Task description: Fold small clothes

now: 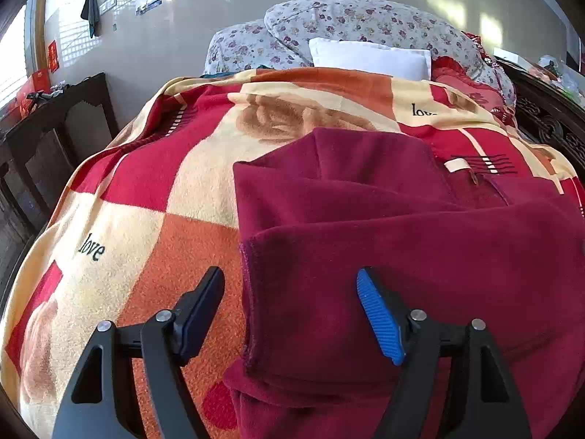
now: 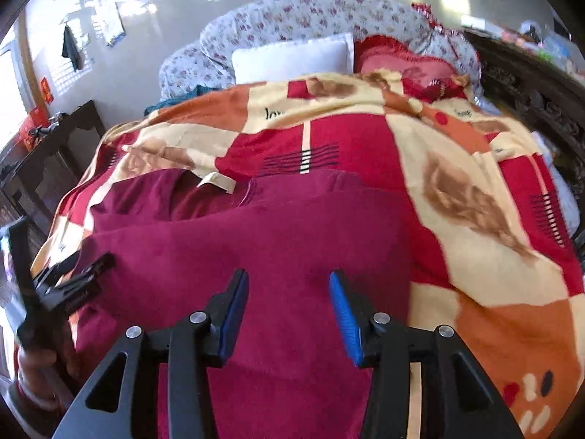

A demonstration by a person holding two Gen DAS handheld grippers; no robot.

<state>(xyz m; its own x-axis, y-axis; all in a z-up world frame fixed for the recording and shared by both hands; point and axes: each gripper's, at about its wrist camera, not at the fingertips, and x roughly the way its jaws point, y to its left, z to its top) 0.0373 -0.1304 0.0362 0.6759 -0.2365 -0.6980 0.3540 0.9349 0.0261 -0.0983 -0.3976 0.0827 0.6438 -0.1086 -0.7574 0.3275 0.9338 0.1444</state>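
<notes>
A maroon fleece garment [image 1: 402, 241] lies on the bed, partly folded, with a cream neck label [image 1: 457, 164] at its far end. My left gripper [image 1: 289, 278] is open low over the garment's near left hem; the stitched edge [image 1: 248, 292] runs between its fingers and neither pad presses on it. In the right wrist view the same garment [image 2: 256, 234] fills the middle, and my right gripper [image 2: 289, 278] hangs open above it with nothing pinched. The left gripper [image 2: 87, 261] shows at that view's left edge, by the garment's side.
A red, orange and cream checked blanket [image 1: 146, 219] covers the bed. A white pillow [image 1: 369, 56], a floral quilt [image 1: 351, 14] and a red cushion [image 2: 402, 66] lie at the head. Dark wooden furniture [image 1: 55, 139] stands to the left, and a carved bed frame [image 2: 530, 87] to the right.
</notes>
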